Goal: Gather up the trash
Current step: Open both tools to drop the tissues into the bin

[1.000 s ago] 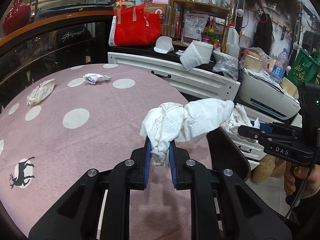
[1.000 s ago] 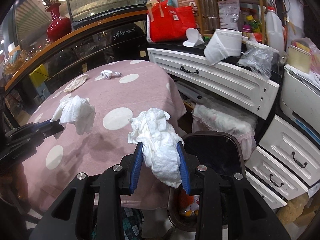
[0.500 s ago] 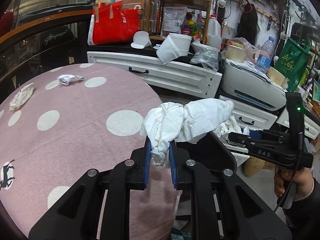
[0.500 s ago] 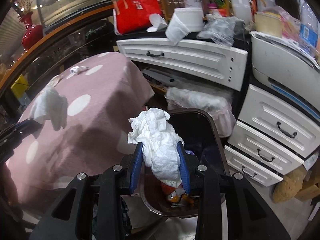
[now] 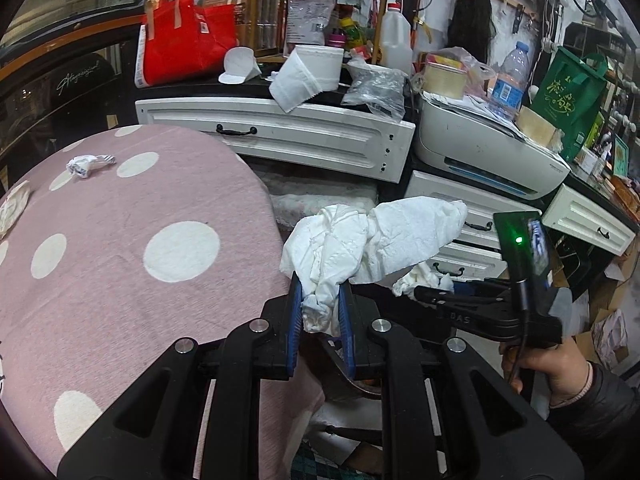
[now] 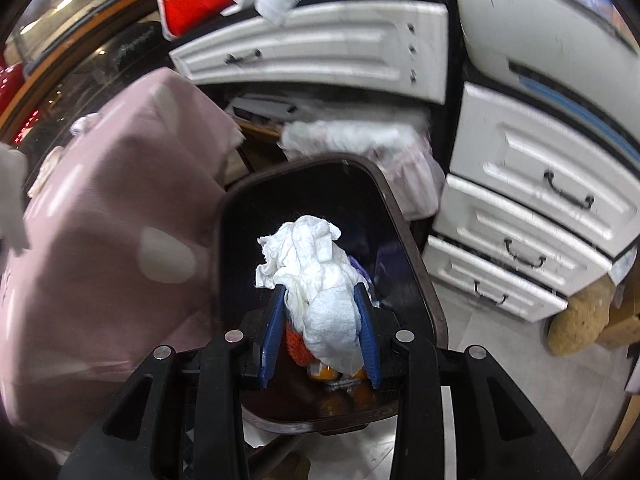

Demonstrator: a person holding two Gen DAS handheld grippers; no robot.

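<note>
My left gripper (image 5: 319, 285) is shut on a crumpled white tissue wad (image 5: 372, 240), held past the right edge of the pink dotted table (image 5: 120, 240). My right gripper (image 6: 319, 294) holds a second white tissue wad (image 6: 316, 276) directly over the open dark brown trash bin (image 6: 416, 264); its jaws stand wider than before and the wad still sits between them. The right gripper also shows in the left wrist view (image 5: 424, 290). A small crumpled paper (image 5: 86, 164) and a flat off-white scrap (image 5: 12, 208) lie on the table's far left.
White drawer units (image 6: 532, 216) stand right of the bin, with a white printer (image 5: 480, 148) on top. A cluttered counter (image 5: 280, 80) with a red bag (image 5: 184, 40) lies behind. Orange trash (image 6: 296, 344) lies in the bin.
Both grippers moved right, off the table. The right gripper dropped over the bin's opening and its jaws spread slightly around the wad. The left gripper's hold is unchanged.
</note>
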